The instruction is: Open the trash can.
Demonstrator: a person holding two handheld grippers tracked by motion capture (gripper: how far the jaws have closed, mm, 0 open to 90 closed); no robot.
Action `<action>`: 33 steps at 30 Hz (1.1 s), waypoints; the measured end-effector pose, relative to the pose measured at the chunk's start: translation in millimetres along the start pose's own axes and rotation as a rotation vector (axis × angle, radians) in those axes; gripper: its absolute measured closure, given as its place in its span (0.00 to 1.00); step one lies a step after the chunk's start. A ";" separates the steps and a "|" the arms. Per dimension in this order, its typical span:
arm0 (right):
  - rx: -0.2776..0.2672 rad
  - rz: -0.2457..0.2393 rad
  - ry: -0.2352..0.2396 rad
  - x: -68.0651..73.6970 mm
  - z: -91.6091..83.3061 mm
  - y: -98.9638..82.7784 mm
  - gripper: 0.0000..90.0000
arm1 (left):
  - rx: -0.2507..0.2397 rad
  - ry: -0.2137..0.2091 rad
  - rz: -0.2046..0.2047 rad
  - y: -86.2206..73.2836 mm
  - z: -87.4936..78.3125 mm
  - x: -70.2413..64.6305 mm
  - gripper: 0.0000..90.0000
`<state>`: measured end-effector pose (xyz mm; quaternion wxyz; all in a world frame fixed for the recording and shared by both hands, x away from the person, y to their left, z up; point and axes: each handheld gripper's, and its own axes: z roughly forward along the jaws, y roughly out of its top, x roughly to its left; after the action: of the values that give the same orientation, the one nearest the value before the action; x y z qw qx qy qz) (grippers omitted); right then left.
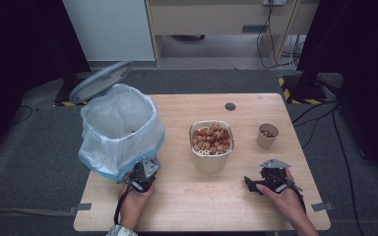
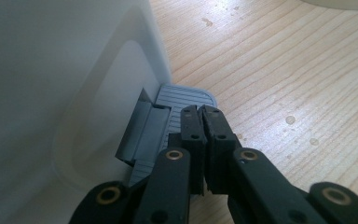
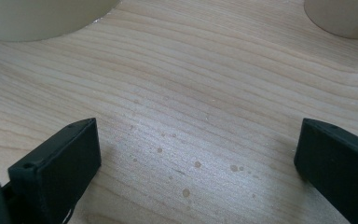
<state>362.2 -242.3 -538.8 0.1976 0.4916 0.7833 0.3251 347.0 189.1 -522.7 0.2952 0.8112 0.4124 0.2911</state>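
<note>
Fingers of left gripper closed tip to tip, nothing between them, tips laid on the ribbed grey pedal at the foot of the bin. Seen from above, left gripper tucked against the bin's near lower corner, at the left of the bench.

Lid tilted up and back behind the bin, mouth open, pale liner folded out over the rim. Judged from the raised lid: pedal pressed down and held there.

Handling, as a judgement:
- Pedal stiff, sprung and narrow, with ribbing against slip. Best pressed near its outer end, square from above; no grasp needed.
- Bin light, smooth-walled plastic, likely to slide or tip on the bench under a sideways push. Downward force only.
- Liner thin and soft, easily snagged.

Fingers of right gripper spread wide, empty, low over bare wood. From above, right gripper resting at the right of the bench in a hand, well apart from the bin.

Between the two grippers, bowl heaped with small round tan pieces. To its right, paper cup with a few dark bits inside.
</note>
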 end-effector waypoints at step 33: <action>-0.086 0.060 -0.096 -21.3 -21.3 12.8 0.07 | -0.009 -0.024 -0.038 -1.4 -0.2 3.4 0.97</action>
<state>366.4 -264.2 -514.9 0.2464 0.5208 0.7432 0.3402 347.9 192.7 -522.8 0.3092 0.8052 0.4230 0.2777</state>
